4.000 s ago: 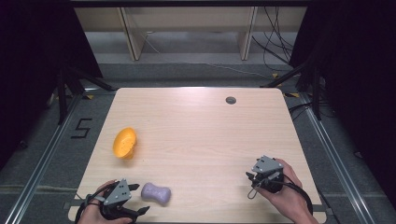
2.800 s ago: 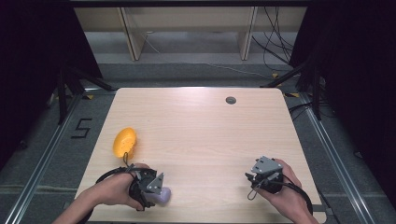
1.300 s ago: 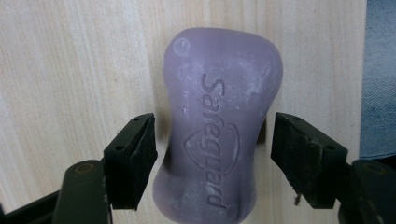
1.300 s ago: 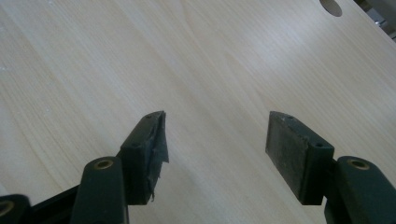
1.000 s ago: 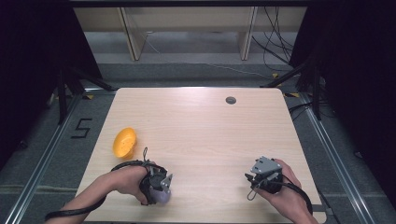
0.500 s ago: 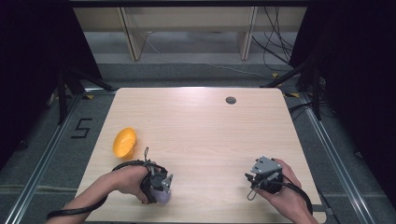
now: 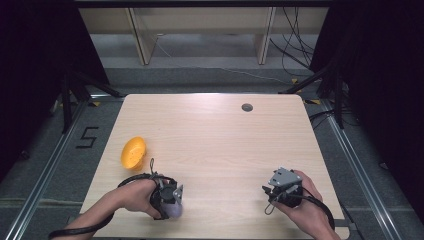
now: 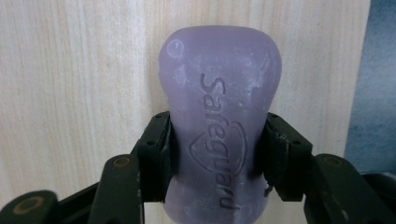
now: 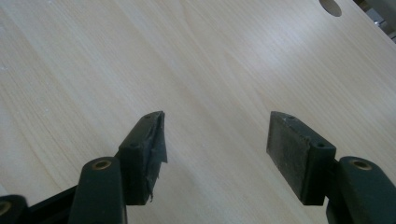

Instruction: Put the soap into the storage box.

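My left hand-held gripper (image 8: 217,154), moved in from the bench (image 7: 215,130) edge, now clamps the waisted purple soap bar (image 8: 219,126); my right hand-held gripper (image 9: 217,144) waits wide open.

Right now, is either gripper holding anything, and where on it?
The left gripper is shut on the purple Safeguard soap bar, its jaws clamping the narrow waist at mid-length. The right gripper is open over bare table, holding nothing.
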{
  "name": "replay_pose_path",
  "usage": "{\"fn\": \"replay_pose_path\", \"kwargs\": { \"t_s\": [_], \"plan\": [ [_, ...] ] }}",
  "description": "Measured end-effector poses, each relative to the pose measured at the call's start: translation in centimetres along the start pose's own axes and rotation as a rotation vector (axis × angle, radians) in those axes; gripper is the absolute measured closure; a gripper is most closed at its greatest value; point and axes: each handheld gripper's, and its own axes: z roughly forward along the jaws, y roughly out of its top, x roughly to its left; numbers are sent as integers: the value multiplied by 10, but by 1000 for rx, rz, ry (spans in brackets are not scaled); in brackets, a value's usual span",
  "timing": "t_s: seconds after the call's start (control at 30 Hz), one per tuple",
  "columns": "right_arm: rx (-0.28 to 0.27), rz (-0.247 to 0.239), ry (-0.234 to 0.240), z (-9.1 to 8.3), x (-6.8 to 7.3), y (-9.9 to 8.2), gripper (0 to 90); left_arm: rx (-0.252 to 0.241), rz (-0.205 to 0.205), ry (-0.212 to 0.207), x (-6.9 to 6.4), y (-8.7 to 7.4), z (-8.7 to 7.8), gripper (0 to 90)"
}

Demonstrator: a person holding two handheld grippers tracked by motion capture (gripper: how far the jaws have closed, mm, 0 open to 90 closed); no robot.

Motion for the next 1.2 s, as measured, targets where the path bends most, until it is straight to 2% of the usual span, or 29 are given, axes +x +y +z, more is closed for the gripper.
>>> {"fn": "replay_pose_path", "kwargs": {
  "t_s": [0.37, 0.43, 0.5, 0.63, 0.77, 0.83, 0.97, 1.03, 1.1, 1.2],
  "plan": [
    [-4, 1, -1, 1, 0, 0, 378, -27, -74, -16, -2, -5, -4, 485],
    [1, 2, 2, 0, 0, 0, 378, -34, -74, -9, -2, -6, -5, 485],
    [-10, -8, -4, 0, -2, 0, 377, -52, -97, -8, -3, -6, -8, 485],
    [-11, -5, -4, 0, -2, 0, 377, -60, -116, 0, -4, -8, -8, 486],
    [-12, -6, -4, 0, -3, 0, 377, -72, -166, 3, -5, -11, -10, 486],
    [-12, -5, -4, 0, -3, 0, 377, -81, -169, 11, -5, -12, -11, 487],
    [-12, -5, -4, 0, -3, 0, 377, -119, -230, 17, -6, -14, -15, 487],
    [-12, -5, -5, 0, -3, 0, 376, -126, -234, 22, -5, -15, -16, 487],
    [-12, -5, -5, 0, -3, 0, 376, -135, -257, 34, -6, -16, -17, 487],
    [-12, -5, -5, 0, -3, 0, 376, -159, -312, 42, -4, -18, -20, 487]
  ]
}}
